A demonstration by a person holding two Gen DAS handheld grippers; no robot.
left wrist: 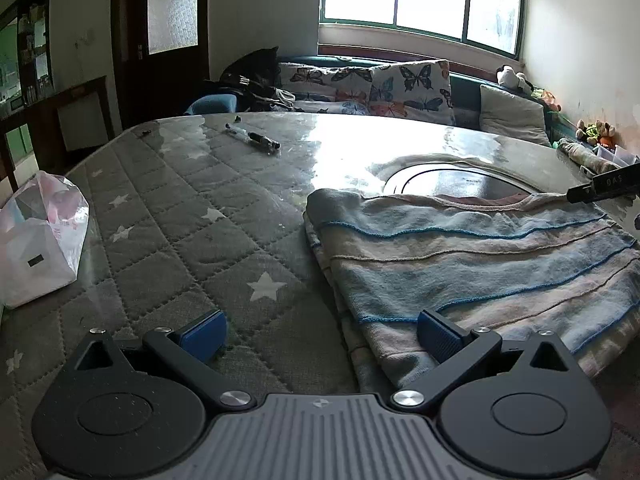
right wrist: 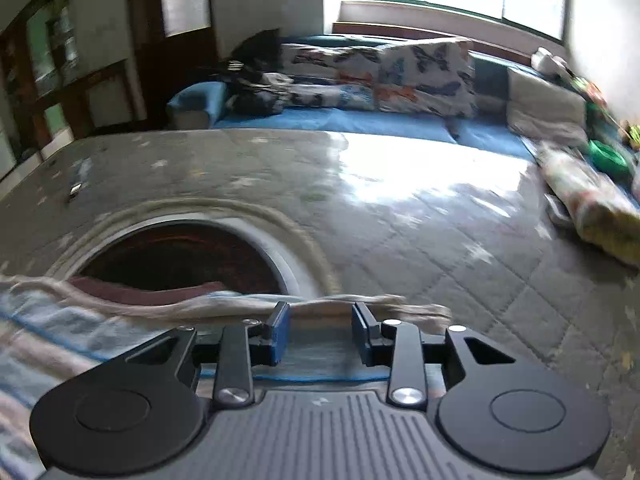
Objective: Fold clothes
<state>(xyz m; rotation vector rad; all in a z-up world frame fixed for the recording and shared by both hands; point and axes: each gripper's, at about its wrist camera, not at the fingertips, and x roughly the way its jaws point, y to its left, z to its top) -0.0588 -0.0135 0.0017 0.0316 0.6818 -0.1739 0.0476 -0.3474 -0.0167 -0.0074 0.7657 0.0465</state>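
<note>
A striped blue, beige and pink garment [left wrist: 480, 256] lies partly folded on the grey quilted table cover [left wrist: 172, 216]. My left gripper [left wrist: 320, 334] is wide open at the garment's near left edge; its right finger [left wrist: 438, 338] rests over the cloth, its left finger [left wrist: 204, 334] over the cover. My right gripper [right wrist: 320, 334] is open with a narrow gap, low over the garment's far right edge [right wrist: 340, 304]; no cloth is between the pads. The right gripper's body shows in the left wrist view [left wrist: 604, 188] at the garment's far right corner.
A pen [left wrist: 252, 140] lies on the far left of the table. A round dark opening [left wrist: 452, 180] in the cover sits behind the garment. A white plastic bag [left wrist: 40, 240] is at the left edge. A sofa with butterfly cushions [left wrist: 400, 88] stands behind; folded cloth [right wrist: 592, 204] lies at right.
</note>
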